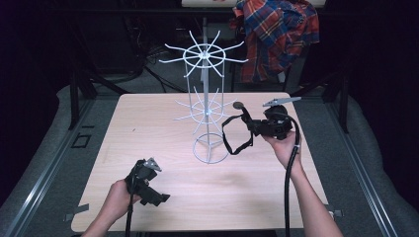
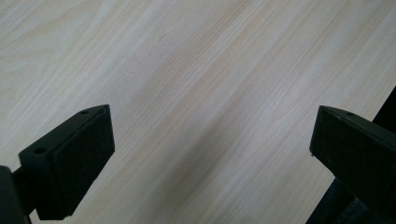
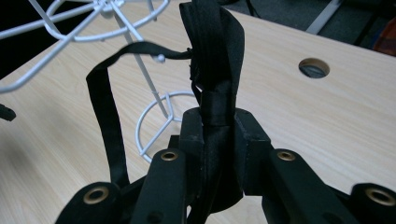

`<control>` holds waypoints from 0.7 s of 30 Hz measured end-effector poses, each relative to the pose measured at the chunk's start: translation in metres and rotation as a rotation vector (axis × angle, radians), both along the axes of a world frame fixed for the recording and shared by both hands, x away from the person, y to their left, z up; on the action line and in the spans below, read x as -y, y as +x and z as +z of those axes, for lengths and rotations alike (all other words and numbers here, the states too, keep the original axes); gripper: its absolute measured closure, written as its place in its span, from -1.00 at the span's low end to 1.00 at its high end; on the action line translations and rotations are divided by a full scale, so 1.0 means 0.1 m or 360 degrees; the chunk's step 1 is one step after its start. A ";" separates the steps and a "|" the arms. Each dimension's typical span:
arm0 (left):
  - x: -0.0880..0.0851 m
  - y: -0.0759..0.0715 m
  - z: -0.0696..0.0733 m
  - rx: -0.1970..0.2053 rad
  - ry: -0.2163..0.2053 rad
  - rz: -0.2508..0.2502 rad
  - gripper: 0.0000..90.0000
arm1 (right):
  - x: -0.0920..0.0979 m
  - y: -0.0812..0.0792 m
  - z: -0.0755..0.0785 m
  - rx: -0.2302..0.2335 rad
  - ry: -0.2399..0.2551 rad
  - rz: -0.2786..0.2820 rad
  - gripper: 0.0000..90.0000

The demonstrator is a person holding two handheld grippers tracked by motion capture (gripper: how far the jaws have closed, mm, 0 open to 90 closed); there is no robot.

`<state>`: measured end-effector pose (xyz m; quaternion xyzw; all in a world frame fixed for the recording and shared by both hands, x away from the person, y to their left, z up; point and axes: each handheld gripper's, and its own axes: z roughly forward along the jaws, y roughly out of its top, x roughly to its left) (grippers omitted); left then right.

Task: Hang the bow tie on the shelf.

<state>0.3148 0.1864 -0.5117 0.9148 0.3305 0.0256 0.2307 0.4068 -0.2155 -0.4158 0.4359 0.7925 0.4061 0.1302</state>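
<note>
Beside the rack: black strap [image 1: 236, 133] hung, loop drooping toward wire rack [image 1: 207, 94].
Right gripper [image 1: 247, 121]: jaws clamped on strap, nearer the rack.
Left gripper [image 1: 160, 198]: jaws wide, empty, over counter [image 1: 148, 128].

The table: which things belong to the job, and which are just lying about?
In the job:
- black strap, clamped in the right gripper
- white wire rack, beside it

Lying about:
- plaid shirt, behind the table
- left gripper, open, idle over bare wood
</note>
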 end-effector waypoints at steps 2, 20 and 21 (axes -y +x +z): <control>0.00 0.00 0.00 0.0000 -0.0001 -0.0001 -1.00 | -0.01 0.00 -0.02 0.0001 0.0001 0.0002 0.68; 0.00 0.00 0.00 -0.0003 0.0002 -0.0006 -1.00 | -0.20 0.05 -0.25 -0.0100 -0.0089 0.0057 0.68; 0.00 0.00 -0.01 -0.0004 0.0003 -0.0007 -1.00 | -0.22 0.05 -0.28 -0.0115 -0.0099 0.0062 0.67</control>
